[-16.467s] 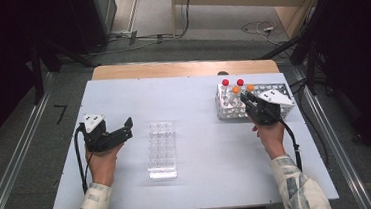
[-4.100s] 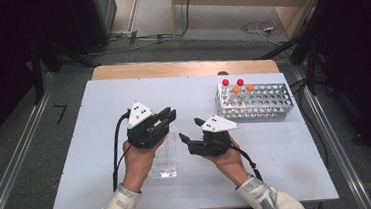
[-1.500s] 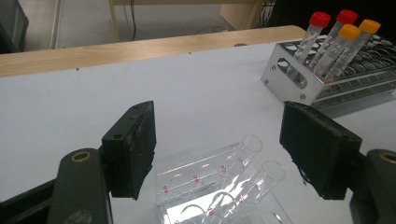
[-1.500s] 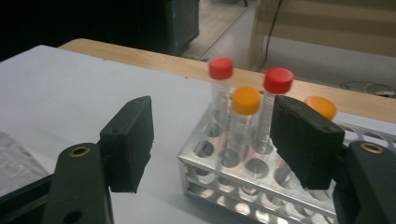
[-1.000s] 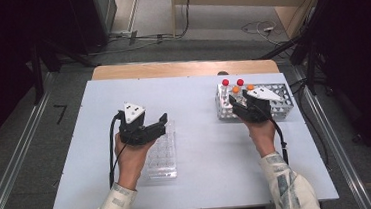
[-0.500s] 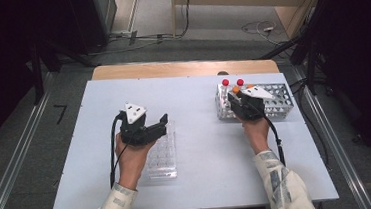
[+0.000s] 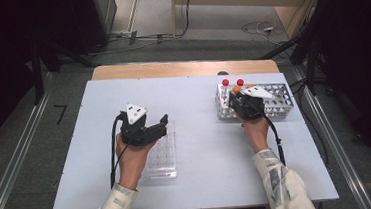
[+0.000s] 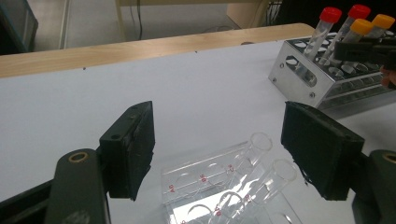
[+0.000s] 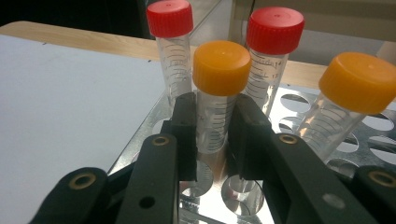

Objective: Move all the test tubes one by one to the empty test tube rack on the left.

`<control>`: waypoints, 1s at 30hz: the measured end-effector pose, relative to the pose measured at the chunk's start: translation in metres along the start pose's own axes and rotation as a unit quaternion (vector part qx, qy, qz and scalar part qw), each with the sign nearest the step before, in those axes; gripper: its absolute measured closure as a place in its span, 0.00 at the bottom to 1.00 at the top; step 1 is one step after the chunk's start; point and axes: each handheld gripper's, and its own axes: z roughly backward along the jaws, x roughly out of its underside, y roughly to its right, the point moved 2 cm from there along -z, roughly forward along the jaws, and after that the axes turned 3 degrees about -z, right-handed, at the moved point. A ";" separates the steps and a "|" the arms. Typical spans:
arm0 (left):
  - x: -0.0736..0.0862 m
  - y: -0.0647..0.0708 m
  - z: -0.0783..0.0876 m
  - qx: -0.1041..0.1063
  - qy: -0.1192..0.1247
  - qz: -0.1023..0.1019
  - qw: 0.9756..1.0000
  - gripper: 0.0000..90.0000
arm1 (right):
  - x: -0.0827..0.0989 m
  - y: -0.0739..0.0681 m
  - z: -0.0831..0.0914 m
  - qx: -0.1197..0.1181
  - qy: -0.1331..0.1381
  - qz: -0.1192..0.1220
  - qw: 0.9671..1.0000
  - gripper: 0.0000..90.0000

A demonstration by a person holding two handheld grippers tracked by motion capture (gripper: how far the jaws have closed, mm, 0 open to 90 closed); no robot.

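A metal tube rack [image 7: 280, 91] stands at the table's back right and holds two red-capped tubes [image 9: 170, 21] and two orange-capped ones. My right gripper [image 9: 212, 126] is at the rack's left end. Its jaws have just been closing and now press on both sides of the nearer orange-capped tube [image 9: 222, 70], which stands upright in the rack. The other orange-capped tube [image 9: 357, 84] leans beside it. My left gripper [image 7: 161, 127] hovers open over a clear plastic rack [image 7: 162, 161] with nothing between its pads [image 8: 135, 144]. Empty clear tubes [image 8: 254, 149] lie in that rack.
The white table top [image 7: 193, 99] has a wooden strip [image 7: 180, 68] along its far edge. Beyond it are floor cables and dark stands. In the left gripper view the metal rack [image 8: 303, 79] sits far right, with the right gripper [image 8: 364, 49] at its tubes.
The right gripper has edged in and down at the metal rack, and its jaws have closed on the orange-capped tube. The left hand has stayed over the clear rack.
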 end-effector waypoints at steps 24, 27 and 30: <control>-0.001 0.000 0.001 -0.005 0.005 0.004 1.000 0.22 | -0.036 -0.003 0.047 -0.017 0.077 0.006 0.997 0.79; -0.002 -0.001 0.002 -0.006 0.010 0.007 1.000 0.22 | -0.038 -0.006 0.051 -0.023 0.077 0.011 0.997 0.79; -0.002 -0.001 0.003 -0.005 0.011 0.009 1.000 0.22 | -0.039 -0.011 0.054 -0.031 0.079 0.015 0.996 0.79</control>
